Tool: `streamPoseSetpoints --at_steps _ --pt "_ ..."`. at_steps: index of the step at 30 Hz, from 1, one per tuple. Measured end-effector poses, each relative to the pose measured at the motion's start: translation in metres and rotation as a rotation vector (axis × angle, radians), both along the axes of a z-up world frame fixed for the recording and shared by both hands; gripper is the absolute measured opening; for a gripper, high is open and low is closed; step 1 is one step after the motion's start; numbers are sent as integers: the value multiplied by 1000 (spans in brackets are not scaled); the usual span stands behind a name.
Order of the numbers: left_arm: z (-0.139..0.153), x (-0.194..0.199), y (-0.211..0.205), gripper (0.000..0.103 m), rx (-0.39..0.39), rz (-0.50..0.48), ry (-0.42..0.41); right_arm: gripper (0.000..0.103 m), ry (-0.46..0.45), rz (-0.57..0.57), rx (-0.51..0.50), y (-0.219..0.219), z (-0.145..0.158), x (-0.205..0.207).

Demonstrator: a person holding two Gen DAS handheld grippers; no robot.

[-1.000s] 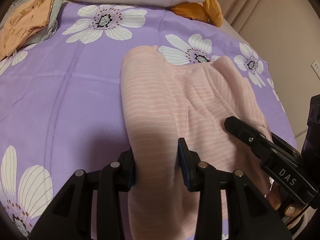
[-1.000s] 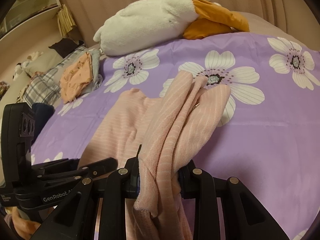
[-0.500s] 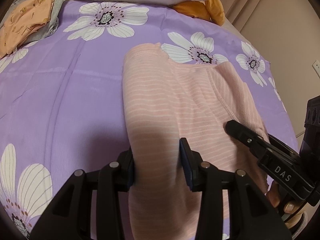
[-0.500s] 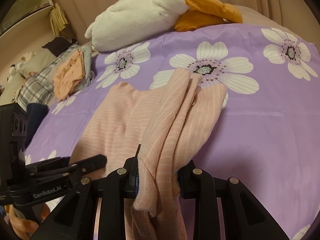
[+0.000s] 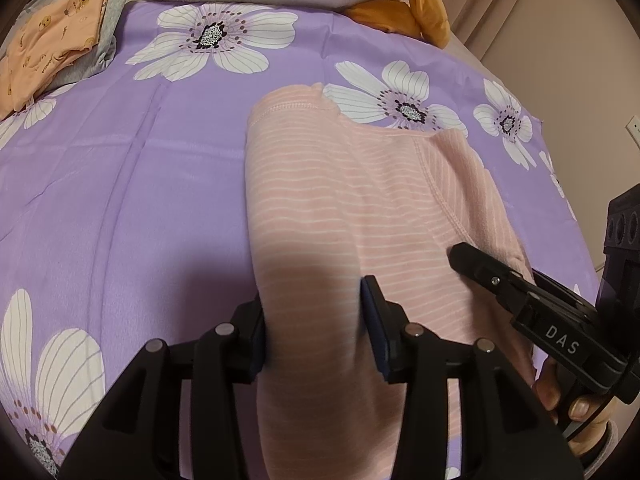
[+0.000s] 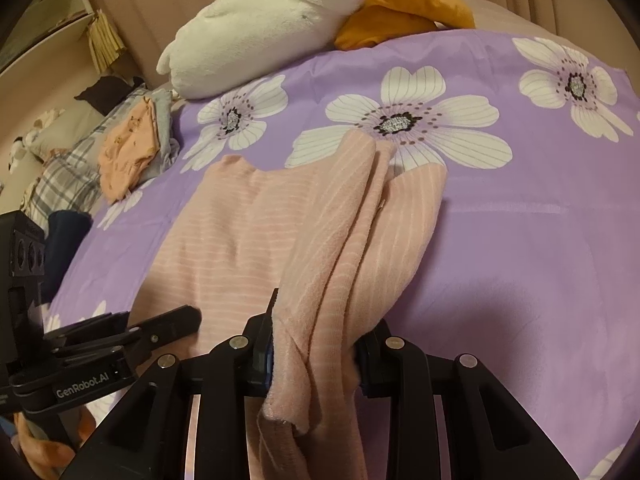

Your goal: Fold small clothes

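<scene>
Pink striped garment point(image 5: 340, 208) lies spread on the purple floral sheet point(image 5: 120, 184), its near end lifted. Left gripper point(image 5: 316, 320) is clamped on one bunched edge; right gripper point(image 6: 314, 344) pinches a gathered fold beside it. Folded orange clothes point(image 6: 128, 148) and a white plush toy point(image 6: 260, 24) sit well apart at the far side.

Black plastic left gripper point(image 5: 316, 324), silver screws, blue-padded jaws, right gripper point(image 6: 312, 344) alike
</scene>
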State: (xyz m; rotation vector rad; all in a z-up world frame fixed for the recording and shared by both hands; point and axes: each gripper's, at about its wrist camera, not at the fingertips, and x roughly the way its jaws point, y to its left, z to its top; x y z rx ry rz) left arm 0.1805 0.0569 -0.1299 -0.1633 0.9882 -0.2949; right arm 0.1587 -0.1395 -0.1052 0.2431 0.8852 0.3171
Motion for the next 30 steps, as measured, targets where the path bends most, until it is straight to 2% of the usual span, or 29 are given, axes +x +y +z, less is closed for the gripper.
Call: streamPoseSetpoints --at_steps 30 --pt "-1 1 1 48 20 2 -6 30 34 -13 45 -6 -6 1"
